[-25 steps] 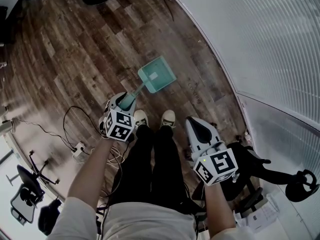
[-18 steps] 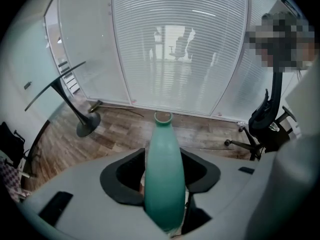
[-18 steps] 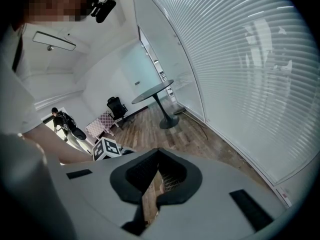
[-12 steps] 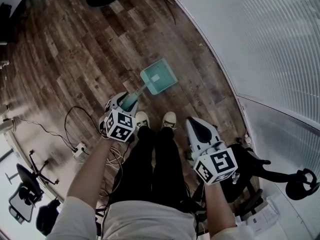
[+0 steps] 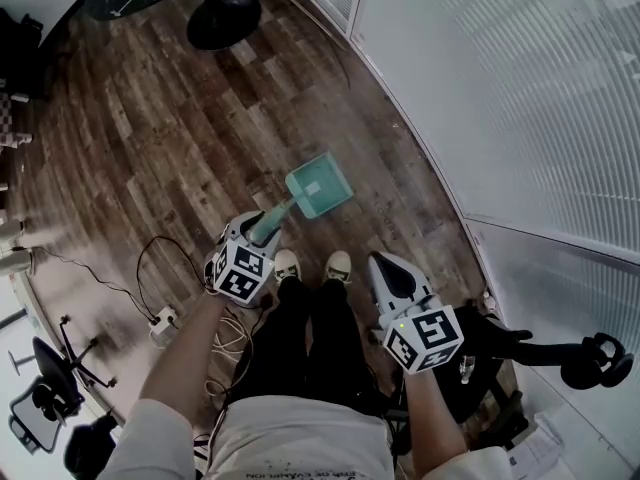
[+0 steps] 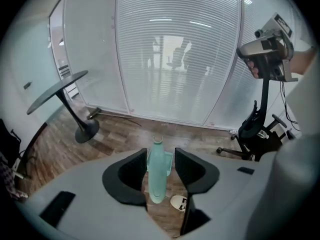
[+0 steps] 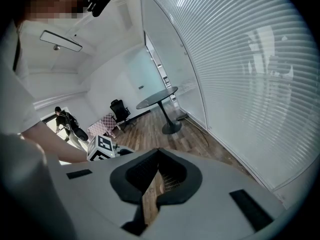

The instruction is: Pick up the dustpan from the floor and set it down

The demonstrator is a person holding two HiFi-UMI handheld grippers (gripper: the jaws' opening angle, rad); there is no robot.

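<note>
Dark wood plank floor (image 5: 150, 138), boards running on a slant, with a glass wall with horizontal blinds (image 5: 520, 88) curving along your right side. A round dark table (image 6: 57, 86) on a single pedestal stands well ahead, its foot (image 5: 222, 18) near the wall. The teal dustpan (image 5: 318, 188) lies ahead of your shoes (image 5: 287, 264), between you and the glass wall. Its pan appears to rest on the boards with the open side away from you. The dustpan handle (image 6: 156, 174) slants up and back into your left hand-held gripper (image 6: 160, 150). That gripper is released: its jaws have just been closing a little, with the handle between them. The handle sits close against the left pad, and a clear gap shows on the right pad's side, so nothing is clamped. Your right hand-held gripper (image 7: 159, 150) is clenched, tips together with nothing between them. It hangs beside your right leg, well apart from the dustpan. A black office chair (image 5: 540, 348) stands at your right, near the glass. A tangle of cables with a white power strip (image 5: 163, 318) lies on the floor at your left. From the right gripper view, a second dark chair (image 7: 119, 109) stands beyond the table, and a person (image 7: 65, 121) is at the bright far doorway.
</note>
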